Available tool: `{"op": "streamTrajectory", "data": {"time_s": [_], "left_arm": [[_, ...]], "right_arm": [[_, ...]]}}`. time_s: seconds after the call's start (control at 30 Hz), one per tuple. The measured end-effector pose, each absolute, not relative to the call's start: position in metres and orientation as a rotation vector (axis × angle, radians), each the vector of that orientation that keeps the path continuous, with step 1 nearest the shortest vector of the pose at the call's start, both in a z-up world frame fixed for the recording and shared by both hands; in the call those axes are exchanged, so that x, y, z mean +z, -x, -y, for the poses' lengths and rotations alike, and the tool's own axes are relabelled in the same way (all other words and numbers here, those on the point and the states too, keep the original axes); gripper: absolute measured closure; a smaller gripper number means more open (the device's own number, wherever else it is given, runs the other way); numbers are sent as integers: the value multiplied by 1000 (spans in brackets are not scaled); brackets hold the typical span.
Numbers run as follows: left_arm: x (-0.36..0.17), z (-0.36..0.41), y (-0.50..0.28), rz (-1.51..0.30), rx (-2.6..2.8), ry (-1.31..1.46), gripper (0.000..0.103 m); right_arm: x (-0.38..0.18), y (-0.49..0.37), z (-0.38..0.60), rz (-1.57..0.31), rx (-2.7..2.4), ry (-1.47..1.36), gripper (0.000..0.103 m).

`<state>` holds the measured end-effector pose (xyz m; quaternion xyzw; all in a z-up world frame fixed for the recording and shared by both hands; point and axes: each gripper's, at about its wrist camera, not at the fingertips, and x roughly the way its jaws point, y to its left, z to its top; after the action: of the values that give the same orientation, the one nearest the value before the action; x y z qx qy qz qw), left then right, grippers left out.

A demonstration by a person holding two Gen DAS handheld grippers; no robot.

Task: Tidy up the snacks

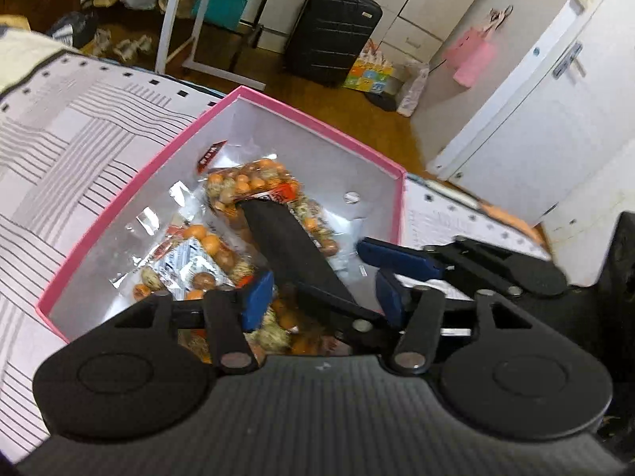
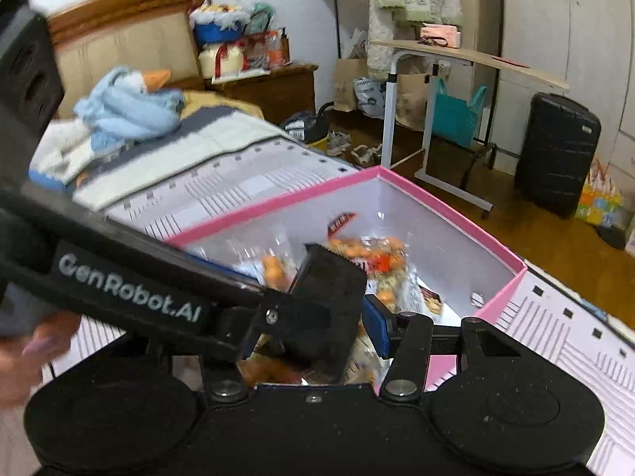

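Note:
A pink box (image 1: 131, 194) with a white inside sits on the bed and holds several clear snack bags of orange and brown balls (image 1: 254, 182); it also shows in the right wrist view (image 2: 512, 289). My left gripper (image 1: 321, 297) hovers over the box's near end with its blue pads apart and a snack bag (image 1: 278, 329) lying below them. The right gripper's black finger (image 1: 293, 254) crosses in front, reaching into the box. In the right wrist view my right gripper (image 2: 317, 317) is open over the snack bags (image 2: 373, 258), with the left gripper's body across its left side.
The bed has a striped white cover (image 1: 79, 127) and a blue plush toy (image 2: 127, 107). On the wooden floor stand a black suitcase (image 1: 329, 31), a white side table (image 2: 436, 59), a teal bag (image 2: 456, 115) and white cupboards (image 1: 535, 99).

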<state>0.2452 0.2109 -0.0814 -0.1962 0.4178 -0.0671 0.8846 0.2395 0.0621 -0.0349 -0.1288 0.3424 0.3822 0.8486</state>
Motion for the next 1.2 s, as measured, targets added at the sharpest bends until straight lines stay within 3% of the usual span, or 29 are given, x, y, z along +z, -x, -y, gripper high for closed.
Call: {"op": "streamTrajectory", "data": {"time_s": [0.37, 1.2], "left_arm": [[-70, -212, -215, -825, -100, 367, 45], [-14, -120, -83, -682, -169, 151, 44]], "right_arm": [[-15, -195, -19, -647, 730, 198, 45], [38, -73, 97, -534, 374, 36, 40]]}}
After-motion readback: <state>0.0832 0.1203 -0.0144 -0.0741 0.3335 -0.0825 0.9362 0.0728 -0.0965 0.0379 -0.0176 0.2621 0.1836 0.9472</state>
